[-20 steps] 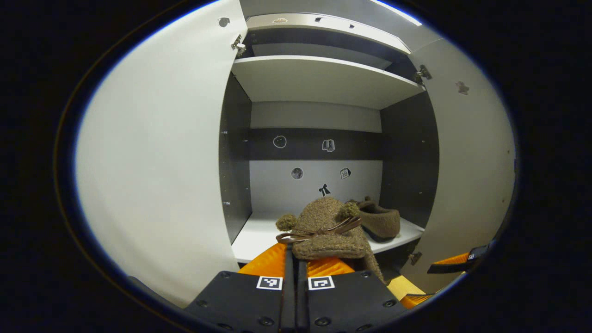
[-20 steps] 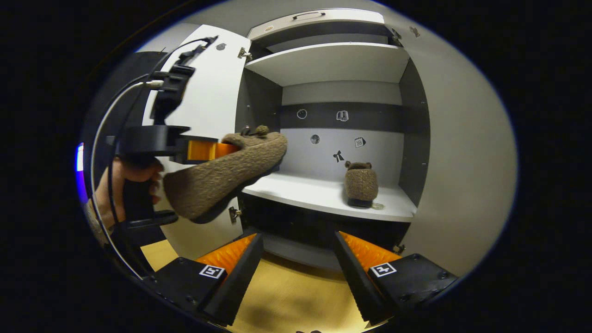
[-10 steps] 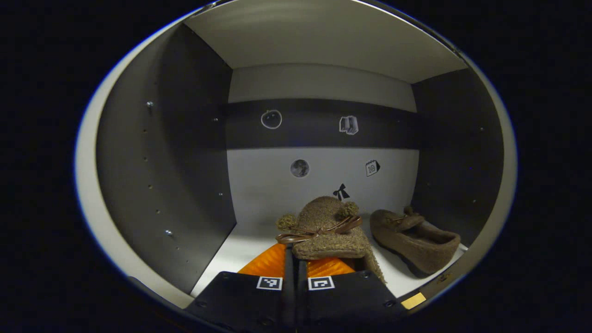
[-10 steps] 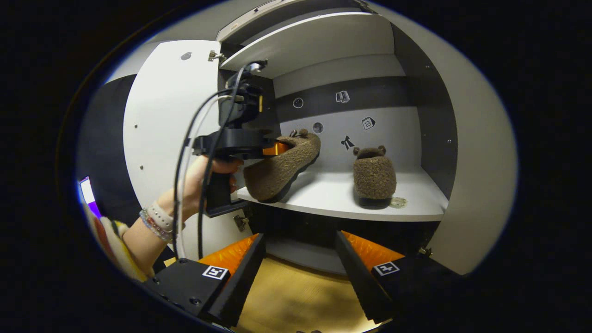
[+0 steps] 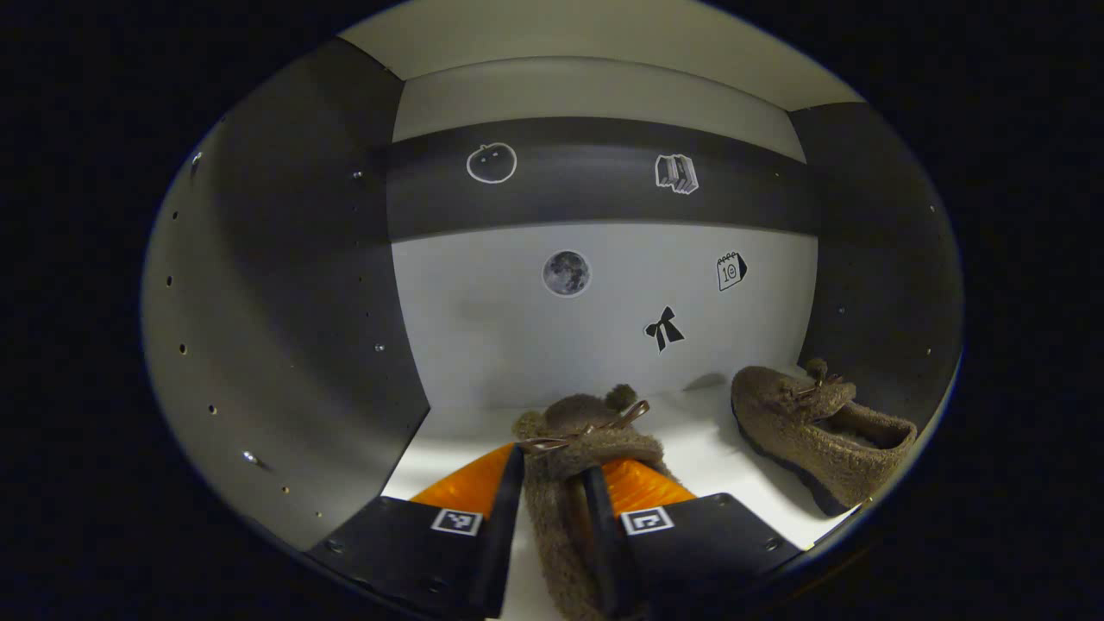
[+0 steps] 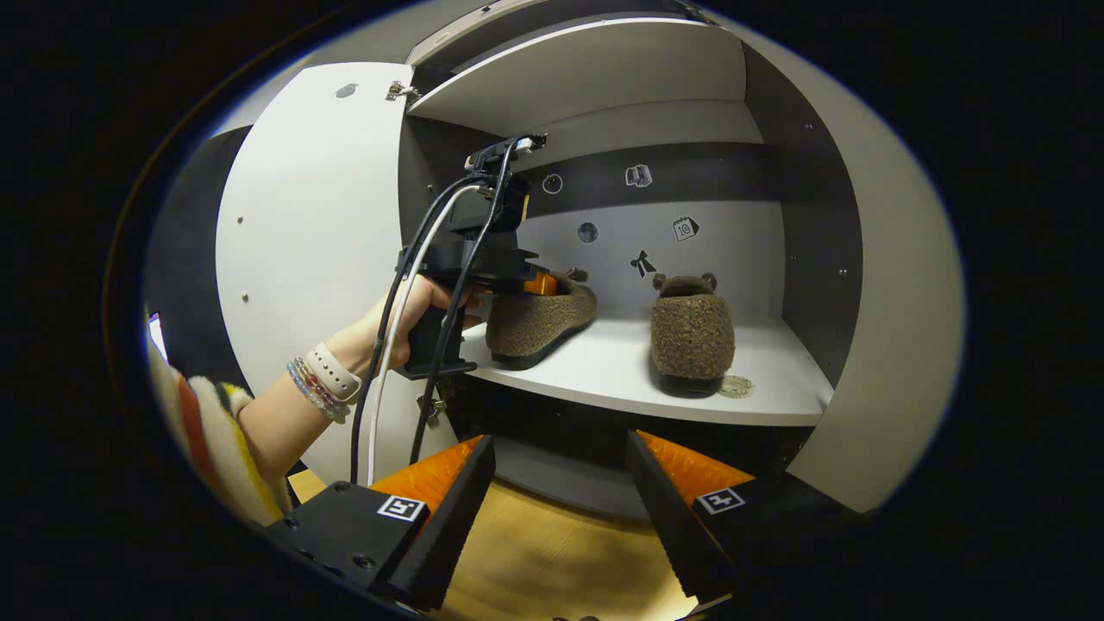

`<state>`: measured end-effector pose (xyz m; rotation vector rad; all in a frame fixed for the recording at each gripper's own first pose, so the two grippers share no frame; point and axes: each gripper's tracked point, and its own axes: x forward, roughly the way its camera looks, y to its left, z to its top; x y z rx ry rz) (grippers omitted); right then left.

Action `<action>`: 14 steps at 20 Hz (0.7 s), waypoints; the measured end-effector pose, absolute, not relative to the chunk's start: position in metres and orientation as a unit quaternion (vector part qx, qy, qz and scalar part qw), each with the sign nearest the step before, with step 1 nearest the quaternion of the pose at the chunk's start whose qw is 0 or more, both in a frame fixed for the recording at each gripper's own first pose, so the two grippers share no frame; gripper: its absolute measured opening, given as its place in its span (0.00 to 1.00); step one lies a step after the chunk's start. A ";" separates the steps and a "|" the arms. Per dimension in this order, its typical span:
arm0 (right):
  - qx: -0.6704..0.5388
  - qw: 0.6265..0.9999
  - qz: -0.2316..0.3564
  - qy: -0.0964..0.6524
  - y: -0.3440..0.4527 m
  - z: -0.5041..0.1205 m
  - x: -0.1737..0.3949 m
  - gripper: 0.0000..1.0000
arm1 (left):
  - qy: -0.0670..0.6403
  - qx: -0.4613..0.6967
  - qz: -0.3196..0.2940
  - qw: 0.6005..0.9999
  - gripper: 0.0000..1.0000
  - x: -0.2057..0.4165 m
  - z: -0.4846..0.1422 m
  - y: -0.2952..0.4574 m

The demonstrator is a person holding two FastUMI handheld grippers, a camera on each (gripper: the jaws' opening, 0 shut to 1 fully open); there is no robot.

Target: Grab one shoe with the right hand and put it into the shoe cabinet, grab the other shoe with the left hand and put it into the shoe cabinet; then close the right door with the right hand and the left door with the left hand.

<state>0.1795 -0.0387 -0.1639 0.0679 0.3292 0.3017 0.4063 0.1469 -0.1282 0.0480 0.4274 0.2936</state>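
While toe points inward, shoe [image 5: 569, 466] lies between left gripper [image 5: 552, 517] fingers.

A pale cabinet shelf [image 6: 604, 379] carries two fuzzy brown shoes, left shoe [image 6: 539, 315] and right shoe [image 6: 693, 332], well apart.

In the left gripper view, the left gripper [image 5: 552, 483] has two wedge-shaped fingers on flat black blocks, each block carrying a small square black-and-white marker and round screw heads. In the right gripper view, the right gripper [image 6: 561, 470] shows the same build, with ribbed inner faces on its fingers. There the left gripper also has a black pistol-style handle and a boxy black top, trailing one white cable and black cables [image 6: 388, 345]. The hand [image 6: 414, 315] holding it wears a pale wristband and beaded bracelets [image 6: 315, 388], above a striped sleeve [image 6: 203, 431].
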 end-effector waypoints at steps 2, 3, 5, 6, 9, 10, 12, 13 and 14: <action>0.032 0.975 0.156 0.158 -0.035 -0.160 0.177 0.98 | 0.199 0.030 0.151 0.968 0.68 0.393 -0.118 0.149; 0.030 0.974 0.159 0.156 -0.033 -0.160 0.175 0.98 | 0.199 0.038 0.160 0.966 0.78 0.385 -0.115 0.152; 0.019 0.975 0.162 0.148 -0.030 -0.155 0.168 0.98 | 0.186 0.056 0.164 0.967 0.99 0.366 -0.100 0.152; 0.016 0.976 0.162 0.144 -0.028 -0.151 0.164 0.98 | 0.179 0.061 0.162 0.969 0.96 0.356 -0.092 0.149; 0.016 0.981 0.154 0.119 -0.020 -0.127 0.146 0.98 | 0.151 0.051 0.137 0.978 0.96 0.319 -0.062 0.123; 0.016 0.983 0.149 0.108 -0.017 -0.117 0.138 0.98 | 0.132 0.047 0.125 0.982 0.96 0.304 -0.047 0.111; 0.009 0.988 0.131 0.083 -0.014 -0.094 0.121 0.98 | 0.090 0.034 0.089 0.991 0.96 0.270 -0.017 0.081; 0.003 0.990 0.121 0.074 -0.014 -0.085 0.111 0.99 | 0.073 0.027 0.068 0.995 0.98 0.250 -0.002 0.065; -0.006 0.992 0.108 0.066 -0.014 -0.075 0.101 0.98 | 0.059 0.024 0.052 0.997 1.00 0.228 0.011 0.053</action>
